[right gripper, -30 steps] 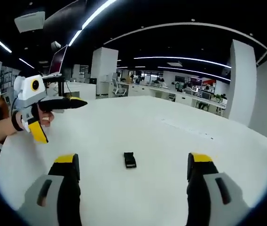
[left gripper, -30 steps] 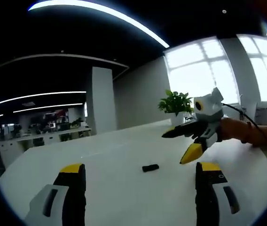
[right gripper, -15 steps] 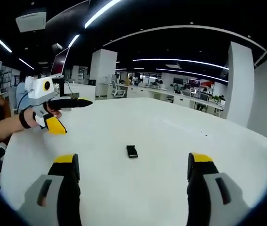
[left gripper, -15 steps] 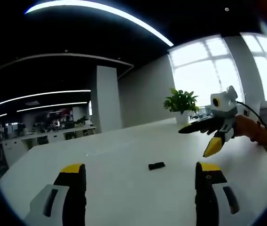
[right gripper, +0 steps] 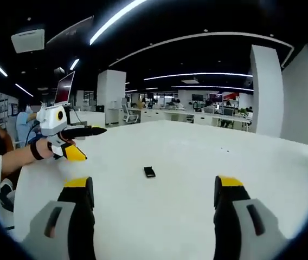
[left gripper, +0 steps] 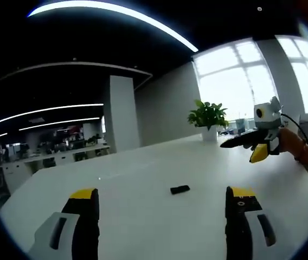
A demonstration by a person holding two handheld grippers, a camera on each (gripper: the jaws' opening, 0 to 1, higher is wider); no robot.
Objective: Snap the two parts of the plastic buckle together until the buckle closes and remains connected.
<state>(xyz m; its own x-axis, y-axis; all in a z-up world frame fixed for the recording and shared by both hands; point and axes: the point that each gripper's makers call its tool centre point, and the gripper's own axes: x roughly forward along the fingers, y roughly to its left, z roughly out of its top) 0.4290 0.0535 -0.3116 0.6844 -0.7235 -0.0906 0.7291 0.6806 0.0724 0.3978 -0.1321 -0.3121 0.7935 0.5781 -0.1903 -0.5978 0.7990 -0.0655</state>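
Two spread jaws of the left gripper (left gripper: 162, 208) frame the lower left gripper view; the black buckle (left gripper: 180, 189) lies on the white table (left gripper: 143, 168) at centre. The right gripper (right gripper: 153, 197), likewise spread, holds nothing.

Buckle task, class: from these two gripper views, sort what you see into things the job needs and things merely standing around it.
Needed for the job:
- black buckle lying on the white table
- left gripper, jaws apart, holding nothing
- right gripper, jaws apart, holding nothing

Just standing around:
- potted plant by the window
- white pillar
- office desks in the background
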